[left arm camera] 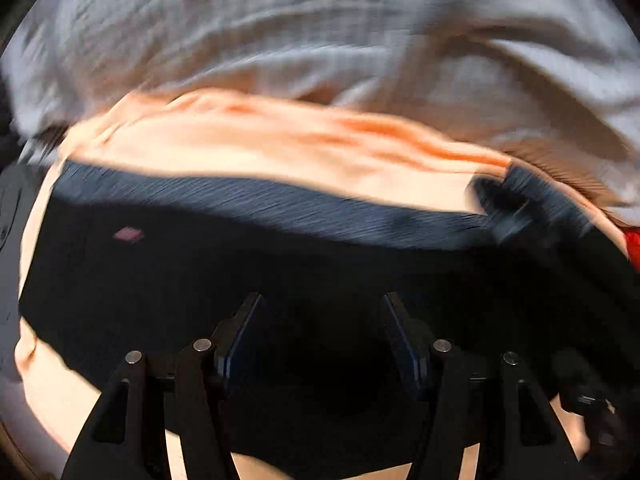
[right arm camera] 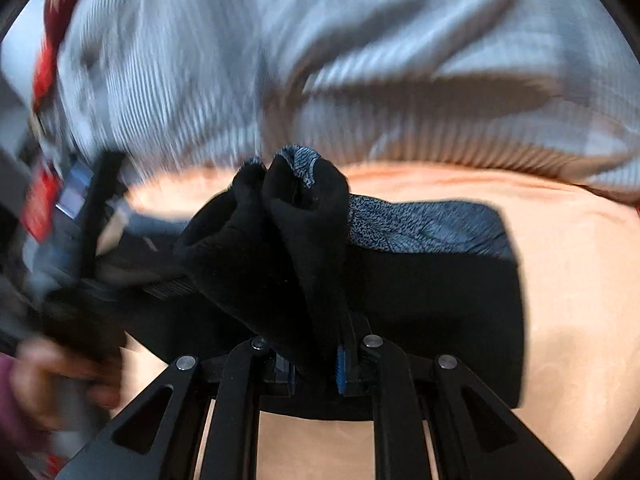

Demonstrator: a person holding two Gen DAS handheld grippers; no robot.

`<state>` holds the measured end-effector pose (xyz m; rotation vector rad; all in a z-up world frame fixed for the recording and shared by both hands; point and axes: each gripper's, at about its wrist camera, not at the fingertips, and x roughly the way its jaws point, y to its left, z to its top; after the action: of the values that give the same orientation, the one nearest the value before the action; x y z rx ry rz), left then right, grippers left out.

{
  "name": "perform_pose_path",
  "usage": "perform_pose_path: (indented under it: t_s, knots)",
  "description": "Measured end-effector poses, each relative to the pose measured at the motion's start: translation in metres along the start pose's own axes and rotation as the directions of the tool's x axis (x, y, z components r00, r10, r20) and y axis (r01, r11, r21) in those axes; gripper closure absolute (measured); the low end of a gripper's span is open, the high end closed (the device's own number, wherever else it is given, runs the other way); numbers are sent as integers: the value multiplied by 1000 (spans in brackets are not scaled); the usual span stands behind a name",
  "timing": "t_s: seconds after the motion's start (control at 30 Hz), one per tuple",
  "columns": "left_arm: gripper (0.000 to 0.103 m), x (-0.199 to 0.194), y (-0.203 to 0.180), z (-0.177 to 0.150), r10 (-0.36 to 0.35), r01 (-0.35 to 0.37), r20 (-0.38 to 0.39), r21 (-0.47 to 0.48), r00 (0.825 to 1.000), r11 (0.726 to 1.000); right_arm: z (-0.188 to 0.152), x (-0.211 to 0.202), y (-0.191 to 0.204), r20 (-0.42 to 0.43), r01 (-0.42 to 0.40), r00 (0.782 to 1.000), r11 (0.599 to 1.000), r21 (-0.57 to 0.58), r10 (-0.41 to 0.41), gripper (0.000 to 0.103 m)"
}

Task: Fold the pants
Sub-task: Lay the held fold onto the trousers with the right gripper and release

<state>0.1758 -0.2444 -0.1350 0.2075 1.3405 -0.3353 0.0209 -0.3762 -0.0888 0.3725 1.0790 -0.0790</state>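
The dark navy pants (left arm camera: 280, 264) lie spread on a peach sheet (left arm camera: 280, 148). My left gripper (left arm camera: 322, 300) is open just above them, its two fingers wide apart with nothing between. In the right wrist view my right gripper (right arm camera: 314, 354) is shut on a bunched fold of the pants (right arm camera: 288, 248), which stands up in front of the camera. The rest of the pants (right arm camera: 440, 280) lie flat to the right. The other gripper (right arm camera: 96, 216) shows blurred at the left, with a hand (right arm camera: 60, 376) below it.
A rumpled grey-white checked blanket (left arm camera: 320, 32) lies beyond the peach sheet, also in the right wrist view (right arm camera: 360, 60). Something red (left arm camera: 634, 248) shows at the right edge. Both views are motion-blurred.
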Motion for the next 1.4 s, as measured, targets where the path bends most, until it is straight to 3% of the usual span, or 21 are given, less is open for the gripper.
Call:
perform_pose_path:
  t_s: [0.1,0.23,0.3,0.37,0.47,0.6,0.87,0.93,1.0,1.07,1.13,1.23,1.27,1.3,1.4]
  knots:
    - [41,2,34,-8,22,-22,-4,-17,1000,1000,-12,40,27,-62,124,990,991,-53,-127,86]
    - [41,2,62,-13,10,-11,-14,-42,1000,999,-22,53,55,-32,287,955,949,-132,-293,76]
    - [41,-1,69,-15,-1,1,-13,-39,1000,999,-21,52,71,-25,312,946,931,-190,-322,54]
    - [41,-2,69,-16,-4,4,-12,-25,1000,1000,-25,44,84,-12,296,952,925,-239,-307,48]
    - [41,-9,66,-16,-20,20,-9,5,1000,1000,-35,26,95,-16,222,972,934,-281,-235,47]
    - [41,-27,46,-16,-74,74,-18,54,997,996,-47,-2,81,-57,108,991,967,-230,-124,47]
    - [41,-55,-26,-17,-225,225,-24,188,974,956,-48,-40,10,-66,171,983,985,-3,-171,47]
    - [41,-54,-45,-12,-255,253,-19,203,967,946,-39,-43,-15,-57,171,984,981,88,-167,53]
    - [41,-49,-67,-10,-282,281,-27,217,959,935,-28,-40,-39,-62,139,990,973,186,-129,73]
    - [41,-42,-83,-11,-287,287,-32,233,957,929,-19,-39,-63,-51,113,993,952,284,-103,79]
    - [41,-29,-92,-15,-245,247,-42,243,969,938,-8,-36,-81,-28,99,995,934,343,-95,81]
    - [41,0,-87,-27,-182,199,-100,205,978,958,-5,-9,-98,-98,66,995,922,381,-30,81]
    - [36,6,-80,-33,-196,215,-123,172,973,961,-13,3,-100,-132,45,991,913,406,10,81]
    - [25,10,-70,-38,-213,228,-127,120,969,966,-20,7,-99,-132,32,991,912,410,24,81]
    - [22,15,-55,-41,-257,264,-132,33,957,964,-25,0,-89,-113,14,993,932,363,29,81]
